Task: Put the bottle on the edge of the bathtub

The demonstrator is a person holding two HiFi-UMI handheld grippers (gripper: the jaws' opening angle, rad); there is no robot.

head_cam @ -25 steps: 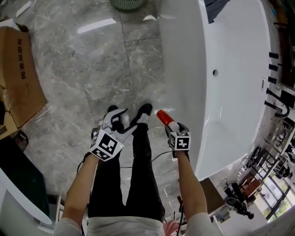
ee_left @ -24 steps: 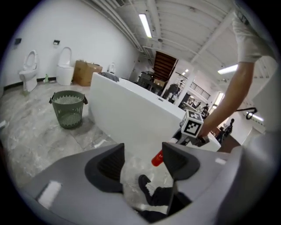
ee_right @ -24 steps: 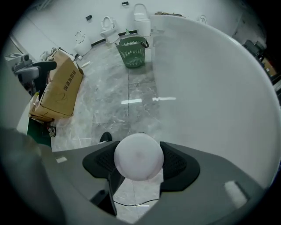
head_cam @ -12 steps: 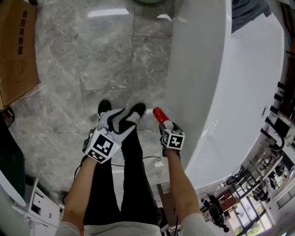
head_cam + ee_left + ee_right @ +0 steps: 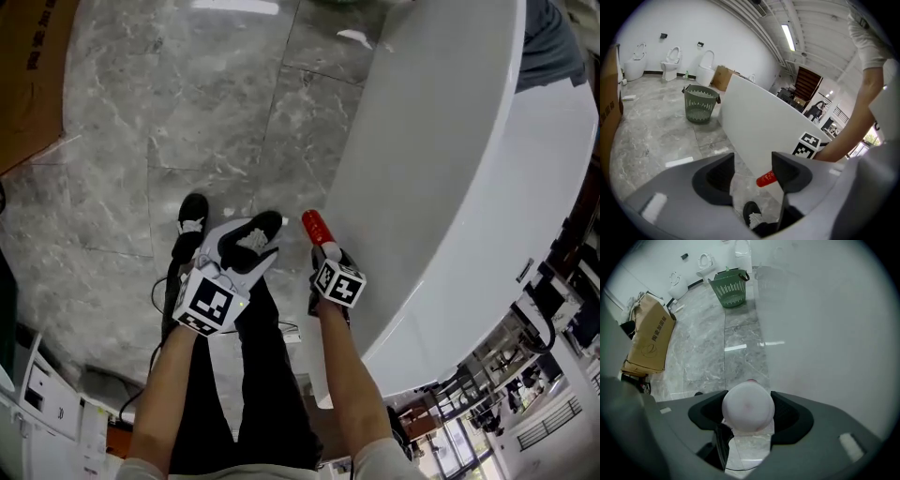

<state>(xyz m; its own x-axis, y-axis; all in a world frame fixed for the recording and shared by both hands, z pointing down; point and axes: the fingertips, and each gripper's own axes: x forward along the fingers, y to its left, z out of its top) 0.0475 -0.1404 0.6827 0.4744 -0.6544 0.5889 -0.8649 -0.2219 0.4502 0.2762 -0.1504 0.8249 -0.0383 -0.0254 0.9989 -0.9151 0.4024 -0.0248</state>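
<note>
bottle half hidden, clamped in right hand-held gripper

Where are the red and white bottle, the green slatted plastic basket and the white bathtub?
red and white bottle [image 5: 313, 227]: head view, on its red end.
green slatted plastic basket [image 5: 700, 104]: left gripper view, on its side wall.
white bathtub [image 5: 441, 187]: head view, on its curved outer wall.

- A green plastic basket with slats stands far off on the shiny grey stone floor.
- A big brown cardboard box sits on the left.
- White toilets stand by the far wall.
</note>
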